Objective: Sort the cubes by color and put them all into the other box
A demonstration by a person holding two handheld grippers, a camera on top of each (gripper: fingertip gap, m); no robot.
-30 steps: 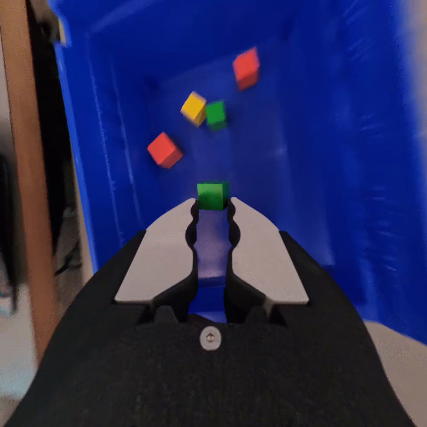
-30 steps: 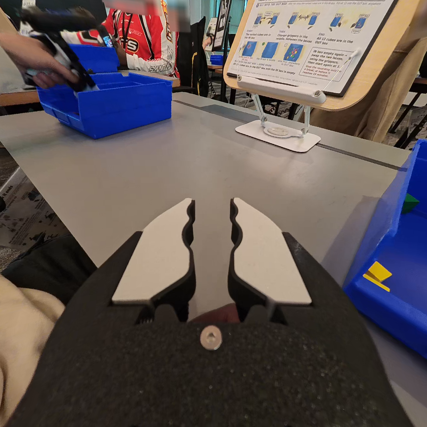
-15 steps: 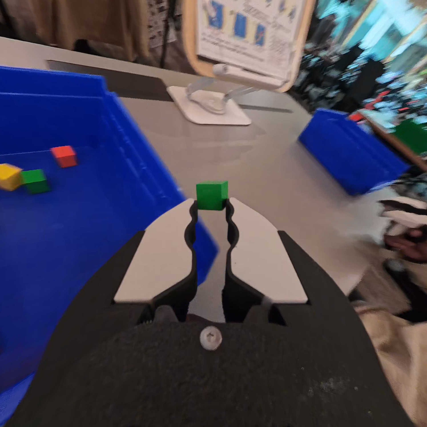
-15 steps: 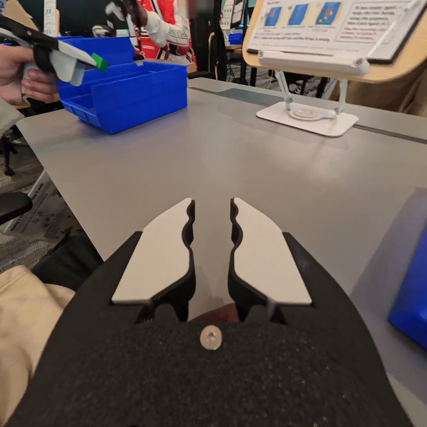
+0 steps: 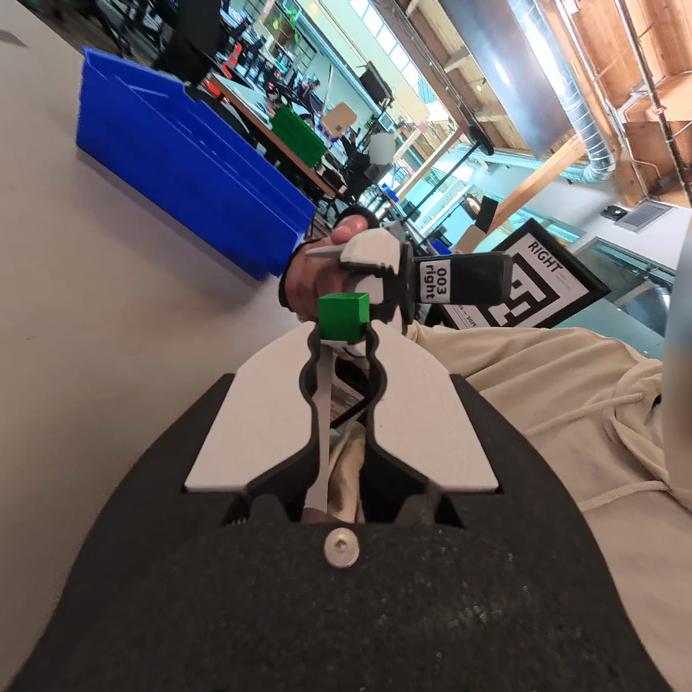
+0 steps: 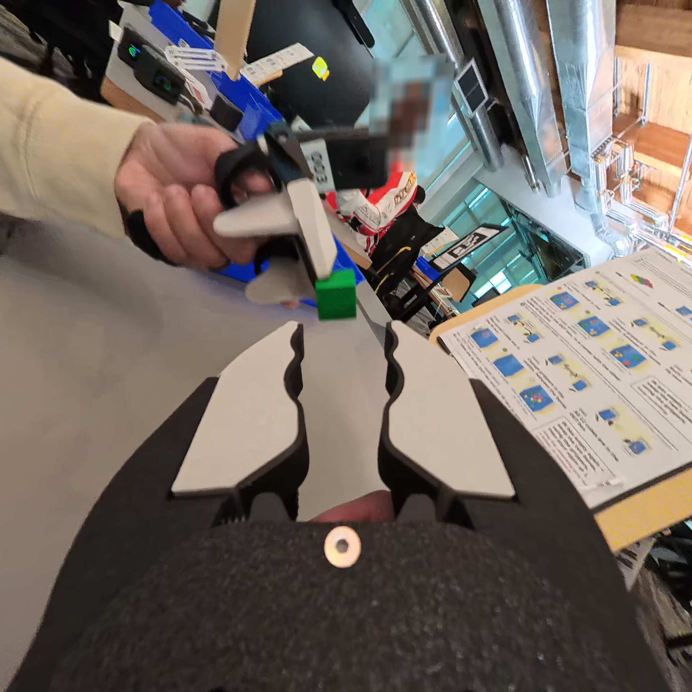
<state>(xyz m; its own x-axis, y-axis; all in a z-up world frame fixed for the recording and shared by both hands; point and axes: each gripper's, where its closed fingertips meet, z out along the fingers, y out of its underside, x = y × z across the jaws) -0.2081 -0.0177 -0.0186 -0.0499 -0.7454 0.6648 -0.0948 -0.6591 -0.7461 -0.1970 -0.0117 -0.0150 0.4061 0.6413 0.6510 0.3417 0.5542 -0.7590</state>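
Observation:
My left gripper (image 5: 342,329) is shut on a green cube (image 5: 342,316) pinched at its fingertips and held in the air above the grey table (image 5: 93,299). Just beyond the cube, a hand holds my right gripper, seen from the side with its fingers (image 5: 369,249) apart. In the right wrist view my right gripper (image 6: 343,329) is open and empty. The green cube (image 6: 336,299) hangs just ahead of its tips, held by the left gripper (image 6: 316,282). A blue box (image 5: 179,179) stands on the table at the far left.
An instruction sheet on a wooden stand (image 6: 561,374) stands at the right of the table (image 6: 93,337). A cream sleeve (image 5: 561,412) fills the right of the left wrist view. Other tables, blue bins and people are in the background.
My left gripper has swung out of the blue box with the green cube and come up to the right gripper. The right gripper has tilted toward it and opened wider.

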